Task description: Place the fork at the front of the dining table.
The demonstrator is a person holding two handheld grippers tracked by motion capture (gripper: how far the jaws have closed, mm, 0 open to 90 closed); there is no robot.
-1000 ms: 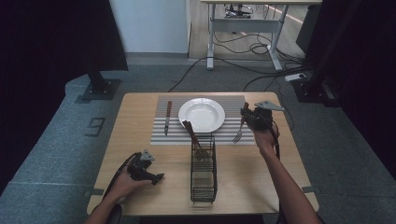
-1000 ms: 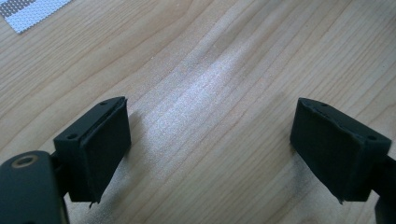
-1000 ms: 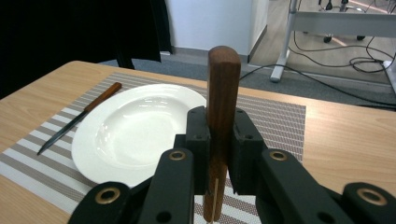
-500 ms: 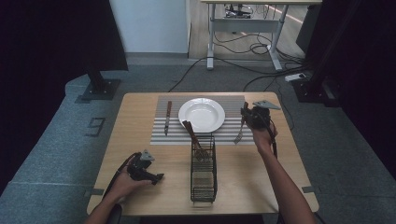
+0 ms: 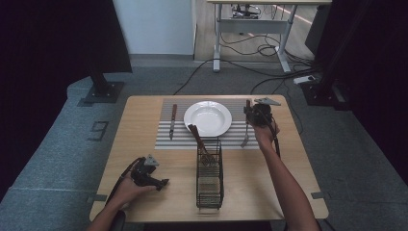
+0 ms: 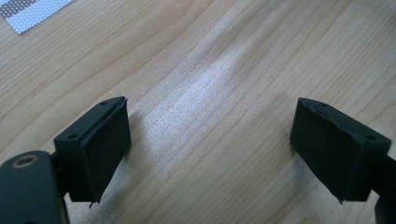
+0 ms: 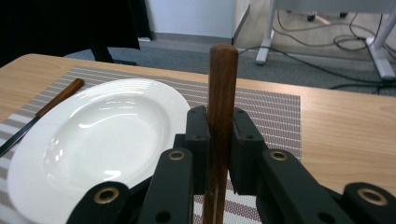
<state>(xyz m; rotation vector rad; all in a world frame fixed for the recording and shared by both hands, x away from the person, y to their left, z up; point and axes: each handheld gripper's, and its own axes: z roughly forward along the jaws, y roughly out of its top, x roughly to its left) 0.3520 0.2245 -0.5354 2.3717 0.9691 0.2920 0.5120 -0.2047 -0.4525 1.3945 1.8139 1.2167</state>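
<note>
The right gripper [image 5: 255, 115] sits at about two o'clock on the table [image 5: 144, 144], just off the plate's three o'clock edge, its jaws clamped on the wooden handle of a fork [image 5: 246, 137] — the handle stands up between the jaws in the right gripper view [image 7: 219, 116], and in the high view the metal end reaches down toward six o'clock, onto the near edge of the striped placemat [image 5: 163, 142]. Whether the tines touch the mat cannot be told. The white plate [image 5: 208, 118] lies at the middle of the placemat, toward twelve o'clock on the table. A knife [image 5: 172, 120] with a wooden handle lies on the mat at the plate's nine o'clock, just beside its rim, running roughly twelve to six. A black wire cutlery basket [image 5: 210, 180] stands at the plate's six o'clock, near the table's front edge, with a wooden-handled utensil [image 5: 197, 139] leaning out of it toward eleven o'clock. The left gripper [image 5: 153, 180] rests at about seven o'clock on the table, well apart from the basket — its jaws wide apart over bare wood in the left gripper view [image 6: 210, 149], holding nothing.
</note>
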